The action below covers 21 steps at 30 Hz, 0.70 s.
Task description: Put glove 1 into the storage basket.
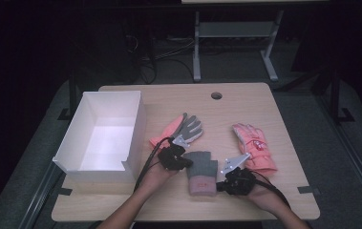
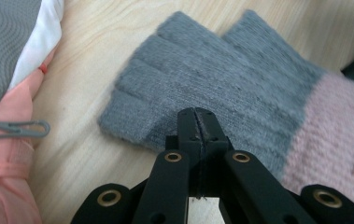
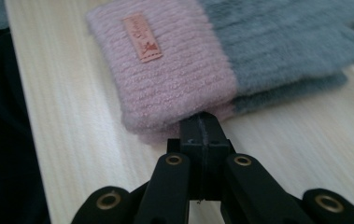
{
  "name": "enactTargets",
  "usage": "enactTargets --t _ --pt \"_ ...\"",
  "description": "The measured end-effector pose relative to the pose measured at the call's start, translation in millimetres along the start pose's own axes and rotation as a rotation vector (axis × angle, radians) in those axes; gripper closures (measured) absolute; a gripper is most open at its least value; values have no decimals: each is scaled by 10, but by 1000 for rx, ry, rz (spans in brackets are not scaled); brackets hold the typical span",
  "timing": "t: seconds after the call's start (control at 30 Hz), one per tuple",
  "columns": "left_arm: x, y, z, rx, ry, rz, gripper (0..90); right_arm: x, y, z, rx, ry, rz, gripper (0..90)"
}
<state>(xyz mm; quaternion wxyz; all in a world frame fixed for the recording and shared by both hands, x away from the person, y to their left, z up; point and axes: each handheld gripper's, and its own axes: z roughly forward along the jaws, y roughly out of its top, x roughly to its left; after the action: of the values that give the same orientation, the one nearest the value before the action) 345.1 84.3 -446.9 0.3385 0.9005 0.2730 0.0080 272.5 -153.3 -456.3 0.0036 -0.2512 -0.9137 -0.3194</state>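
- Forearms come in from the bottom of the high view; the left tongs (image 1: 182, 141) and right tongs (image 1: 232, 164) flank a fingerless glove (image 1: 202, 172) near the front of the bench (image 1: 245, 102).
- High view alone takes in the white box (image 1: 103, 136) at left and a pink glove (image 1: 255, 145) at right.
- Left gripper view: clenched tongs (image 2: 198, 123) over the glove's grey knit (image 2: 212, 88), whether pinching it I cannot tell.
- Right gripper view: clenched tongs (image 3: 201, 130) at the pink cuff's edge (image 3: 165, 70), a small label (image 3: 142, 37) on it.

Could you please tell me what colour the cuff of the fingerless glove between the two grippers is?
Pale pink cuff, ribbed knit, below the grey hand part; the right gripper view shows it best.
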Motion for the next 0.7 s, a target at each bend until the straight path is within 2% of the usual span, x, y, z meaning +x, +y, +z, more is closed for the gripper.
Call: enactTargets --t 0.07,0.13,0.17,0.2,0.27,0.33,0.37,0.4,0.43,0.53,0.7 --pt "15 18 6 3 -3 7 897 23 15 22 -2 13 -9 900" --pt "16 32 28 -5 -11 -2 897 62 36 43 -7 31 -12 900" --pt "23 42 29 1 -9 11 897 82 48 55 -8 41 -12 900" --pt "16 50 38 -4 -14 2 897 96 57 66 -7 44 -18 900" --pt "23 68 40 4 -17 16 897 126 78 91 -12 54 -23 900" --pt "2 83 62 -11 -25 -3 897 148 98 120 -16 61 -33 900" --pt "-1 91 65 -8 -27 3 897 167 113 134 -17 66 -29 900" --pt "5 99 58 7 -30 20 897 177 127 154 -18 67 -46 900" --pt "-6 102 61 3 -31 10 897 194 144 172 -17 71 -52 900" --pt "-10 109 48 18 -36 31 897 249 200 233 -19 80 -74 900" --pt "-29 114 55 10 -48 34 897 315 291 341 -29 94 -102 900"
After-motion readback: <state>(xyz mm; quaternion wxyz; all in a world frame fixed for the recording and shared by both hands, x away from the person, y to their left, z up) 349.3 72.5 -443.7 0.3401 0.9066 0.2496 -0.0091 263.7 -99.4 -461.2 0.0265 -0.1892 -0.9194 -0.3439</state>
